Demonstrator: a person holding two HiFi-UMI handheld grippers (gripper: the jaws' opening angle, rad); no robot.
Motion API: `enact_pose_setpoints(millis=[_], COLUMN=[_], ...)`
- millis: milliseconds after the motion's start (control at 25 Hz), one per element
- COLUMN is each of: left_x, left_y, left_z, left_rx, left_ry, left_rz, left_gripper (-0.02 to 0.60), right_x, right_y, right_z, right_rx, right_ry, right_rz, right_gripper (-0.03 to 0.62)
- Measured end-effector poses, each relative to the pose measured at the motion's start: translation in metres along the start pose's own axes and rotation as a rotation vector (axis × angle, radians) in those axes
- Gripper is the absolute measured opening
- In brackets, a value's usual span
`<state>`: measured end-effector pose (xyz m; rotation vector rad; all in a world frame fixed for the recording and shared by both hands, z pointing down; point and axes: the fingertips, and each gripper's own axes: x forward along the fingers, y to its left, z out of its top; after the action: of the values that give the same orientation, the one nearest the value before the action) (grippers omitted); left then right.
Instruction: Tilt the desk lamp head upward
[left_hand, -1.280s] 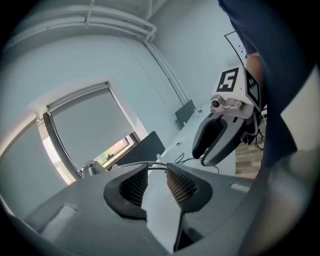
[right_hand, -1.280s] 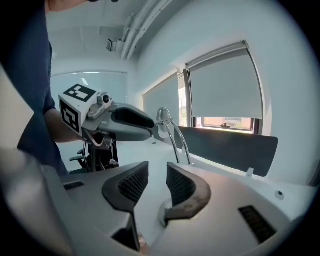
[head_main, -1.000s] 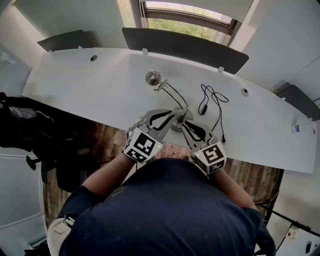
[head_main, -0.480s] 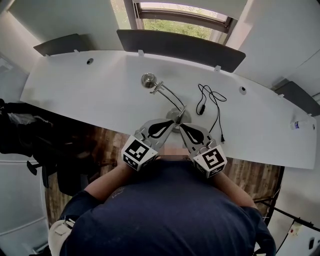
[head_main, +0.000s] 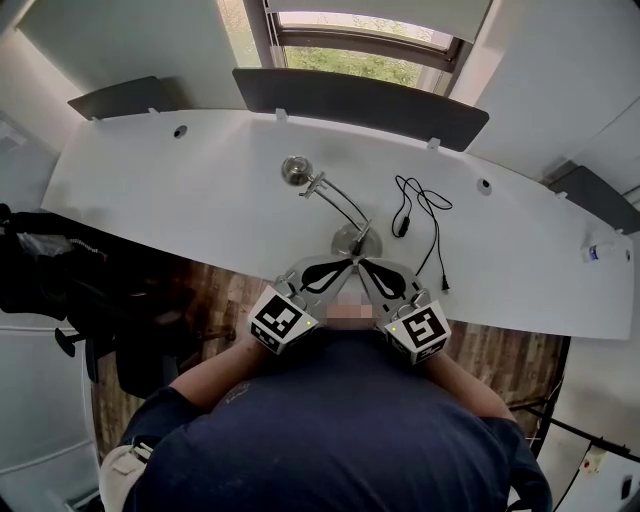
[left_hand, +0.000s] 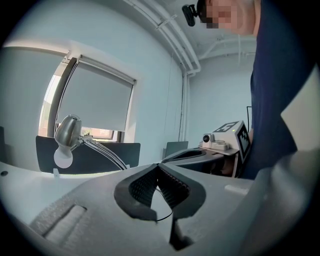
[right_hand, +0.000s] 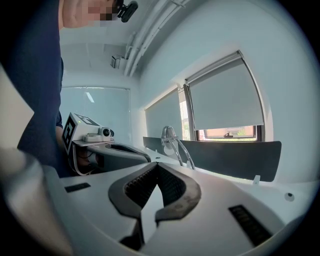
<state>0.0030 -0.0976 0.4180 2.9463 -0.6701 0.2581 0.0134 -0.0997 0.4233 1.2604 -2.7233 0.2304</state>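
the desk lamp head (head_main: 296, 170) stands mid-worktop (head_main: 170, 190) on a thin curved arm (head_main: 338, 200) – probably light, smooth and springy, so grip the head itself. left gripper (head_main: 345, 264) and right gripper (head_main: 364, 266) have their fingers pressed together, empty, by the base (head_main: 350, 241). a cable (head_main: 428, 212) lies to the right – open room above.

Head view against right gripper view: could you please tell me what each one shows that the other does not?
Only the head view shows the thin black cable lying on the curved white desk and the lamp's round metal base. Only the right gripper view shows the white ceiling pipes and the right gripper's ribbed fingers closed together with nothing between them. Both show the silver desk lamp head, the desk and the dark divider panel behind it.
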Motion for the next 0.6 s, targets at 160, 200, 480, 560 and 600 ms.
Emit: enact_pose_setpoints(millis=[160,200,480,560,600], left_x=[-0.0007,-0.0009,-0.0022,-0.0033,-0.0037], left_y=[-0.0024,-0.0026,0.0004,0.0004,0.0007], left_z=[-0.0008,-0.0007,0.0010,0.0016,0.0017], left_rx=[0.011,0.014,0.012,0.013,0.013], left_ry=[0.003,0.003,-0.004,-0.005,-0.006], left_rz=[-0.007,-0.008,0.004,0.006,0.007], left_gripper=[0.008,0.008,0.008,0.008,0.008], right_x=[-0.0005,-0.0005,-0.0014,-0.0018,-0.0020], right_y=[-0.0007,-0.0006,0.0000,0.0004,0.0006], right_z=[-0.0035,-0.0034,-0.0002,0.0001,0.0004], right_rx=[0.001,0.003,0.011,0.012,0.011], right_ry=[-0.002,-0.002,-0.001,0.000,0.000], right_rz=[-0.001,-0.002,-0.005,-0.007,-0.007], right_gripper=[0.011,0.011,0.011,0.011,0.011])
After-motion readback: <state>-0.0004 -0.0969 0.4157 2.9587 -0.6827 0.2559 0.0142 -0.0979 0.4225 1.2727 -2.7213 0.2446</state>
